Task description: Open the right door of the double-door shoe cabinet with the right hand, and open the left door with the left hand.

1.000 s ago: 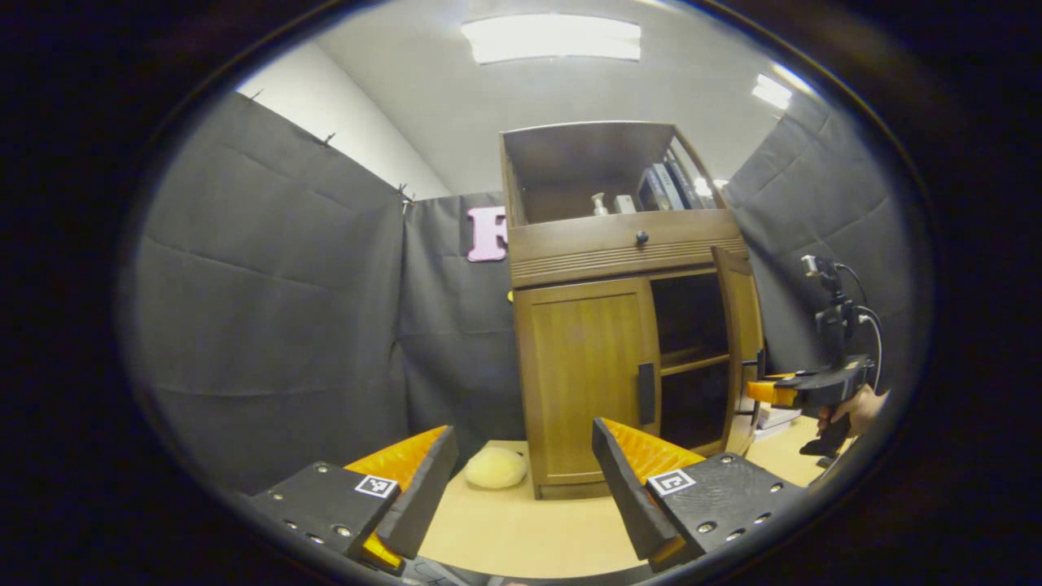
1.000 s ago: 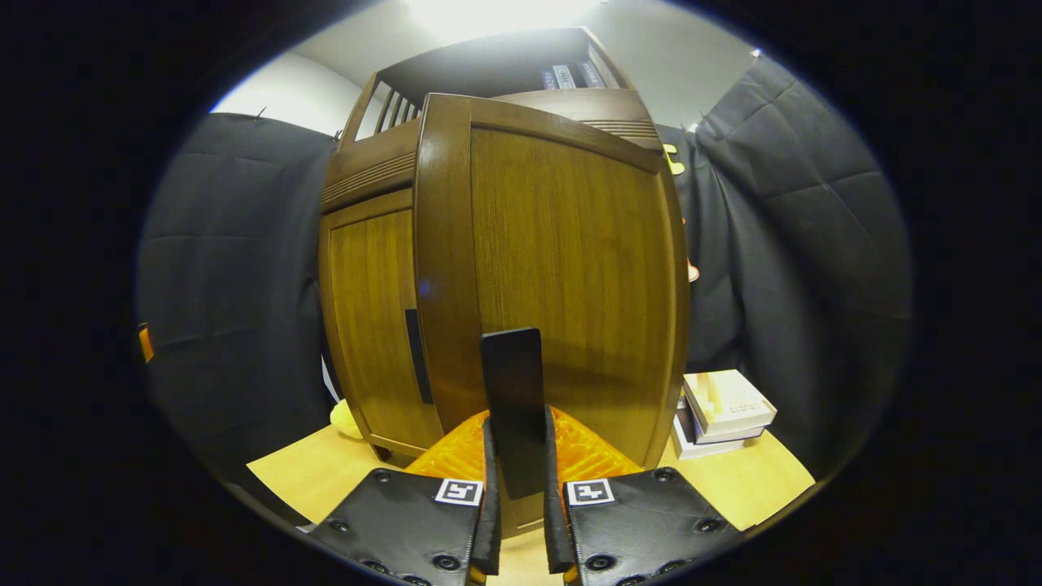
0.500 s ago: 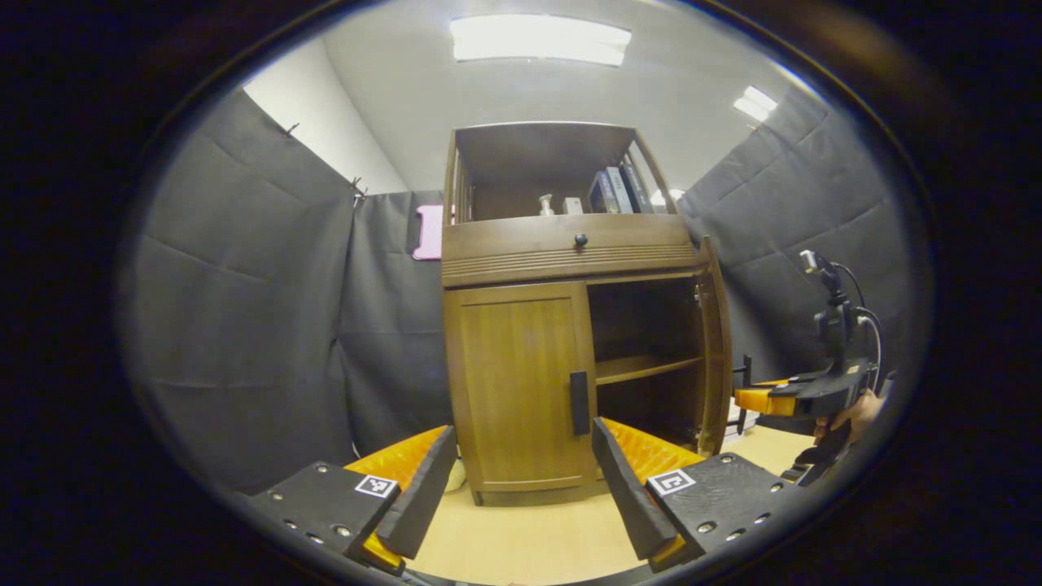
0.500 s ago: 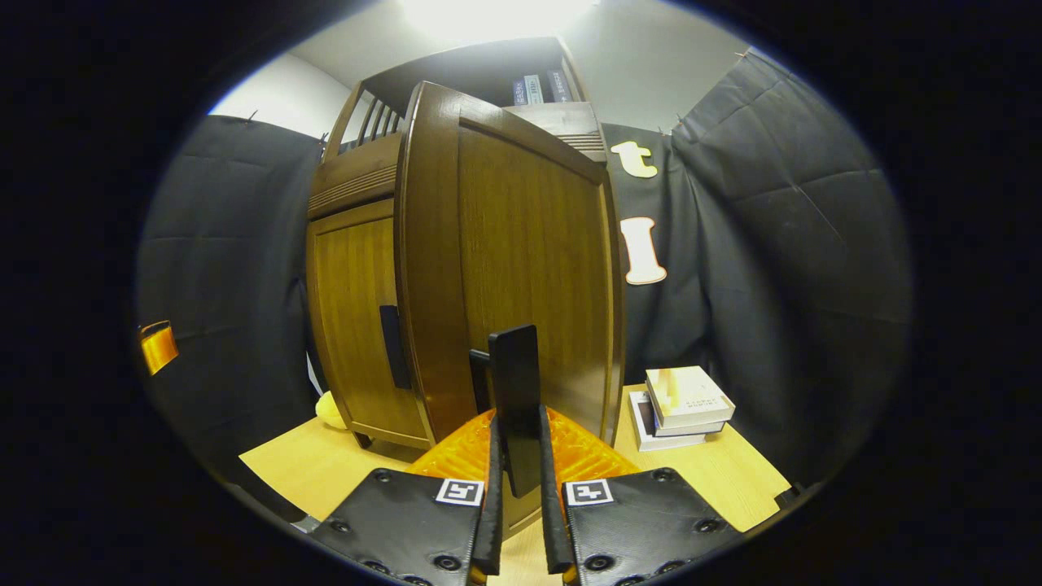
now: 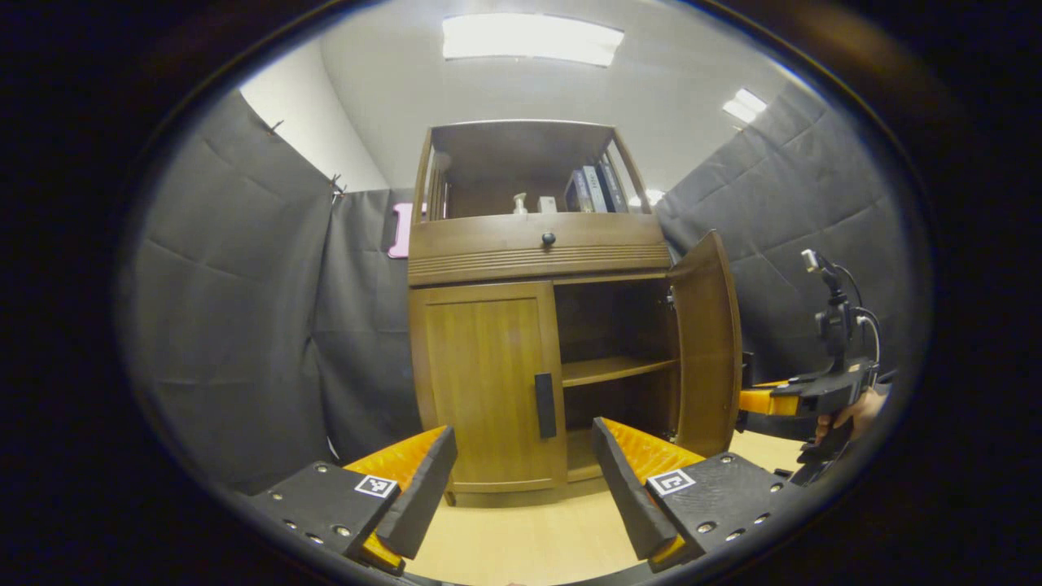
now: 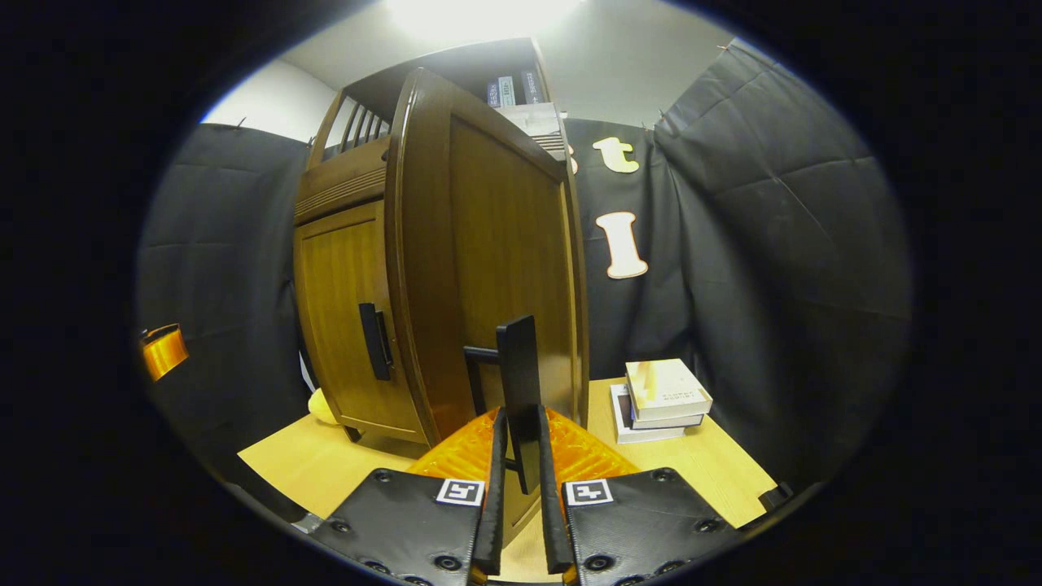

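Swung further out than half a second ago, the right door [image 6: 488, 268] now stands almost square to the cabinet front, and more of the booth wall shows beyond its edge. In the right gripper view, the right gripper [image 6: 518, 505] has both fingers pressed on the dark upright handle [image 6: 518, 382] of that door. In the left gripper view, the left gripper [image 5: 521, 496] hangs with its jaws spread wide and nothing between them, short of the shoe cabinet [image 5: 537, 244], where the left door [image 5: 488, 382] is shut and its handle [image 5: 545, 405] sits at the inner edge. An inner shelf [image 5: 615, 370] shows through the opened half. Farther right, a hand [image 5: 855, 411] holds the other gripper at the open door. A stack of books [image 6: 663, 399] lies on the tabletop [image 6: 326, 464] right of the cabinet.
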